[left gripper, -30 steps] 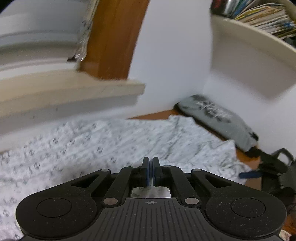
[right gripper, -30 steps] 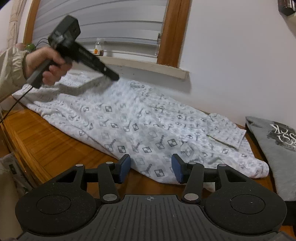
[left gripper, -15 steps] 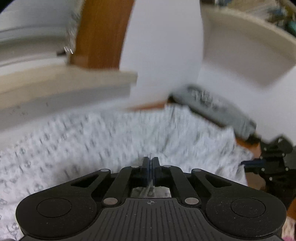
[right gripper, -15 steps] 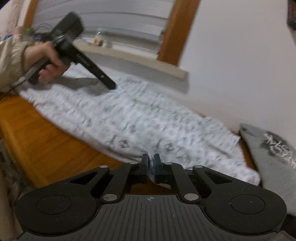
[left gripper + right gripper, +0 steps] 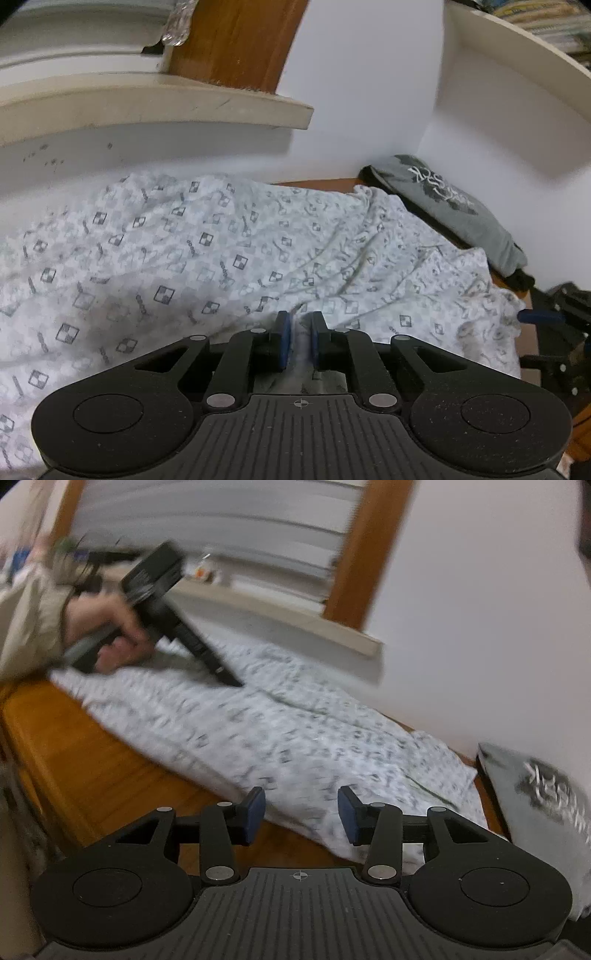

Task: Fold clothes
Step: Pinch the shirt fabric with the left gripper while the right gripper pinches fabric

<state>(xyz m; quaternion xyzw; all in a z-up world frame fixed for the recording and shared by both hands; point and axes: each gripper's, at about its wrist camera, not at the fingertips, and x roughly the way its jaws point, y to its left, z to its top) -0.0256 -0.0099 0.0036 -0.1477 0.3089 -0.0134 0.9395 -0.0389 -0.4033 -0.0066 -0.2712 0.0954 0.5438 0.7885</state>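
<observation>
Over white patterned garment (image 5: 229, 251): L claw (image 5: 298, 334) opening, fabric between; R claw (image 5: 301, 814) opening, empty.

Crumpled printed cloth garment (image 5: 229, 251) on glossy wooden tabletop (image 5: 92, 760)

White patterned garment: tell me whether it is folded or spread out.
Spread out. The white patterned garment lies open and wrinkled along the wooden surface below the window sill, beside the grey shirt.

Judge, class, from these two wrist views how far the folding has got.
Done: the grey printed garment lies folded by the wall. In hand: the white patterned garment lies spread flat; the left gripper, jaws opening, has its cloth between them. The right gripper, opening, holds nothing. Left: every fold.
</observation>
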